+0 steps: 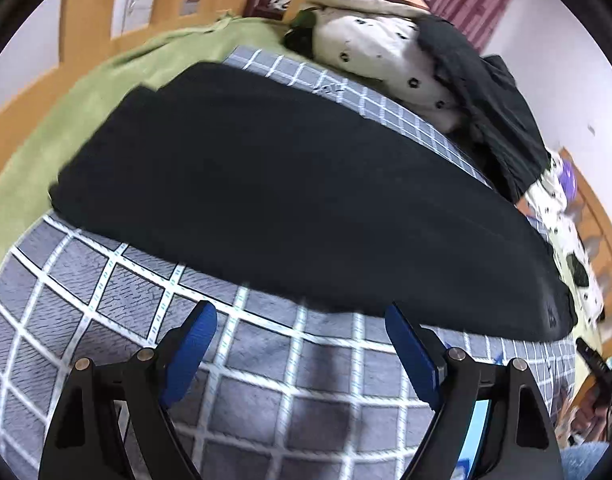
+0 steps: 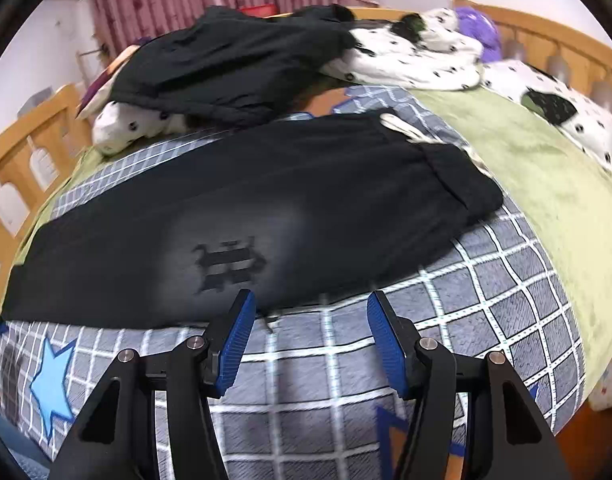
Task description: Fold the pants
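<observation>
Black pants [image 1: 297, 200] lie flat across a grey checked blanket [image 1: 105, 280] on a bed, folded lengthwise into one long band. In the right wrist view the pants [image 2: 265, 208] show a dark printed logo near their front edge and the waistband at the right end. My left gripper [image 1: 301, 312] hangs open just above the blanket, its blue pads at the pants' near edge with nothing between them. My right gripper [image 2: 310, 300] is open too, its pads just short of the near edge below the logo, gripping nothing.
A second black garment [image 2: 225, 64] lies heaped on white spotted bedding [image 2: 410, 60] at the back. A green sheet [image 2: 546, 184] covers the bed beside the blanket. Wooden bed rails [image 2: 21, 152] run along the sides. A purple toy [image 2: 482, 32] sits at the headboard.
</observation>
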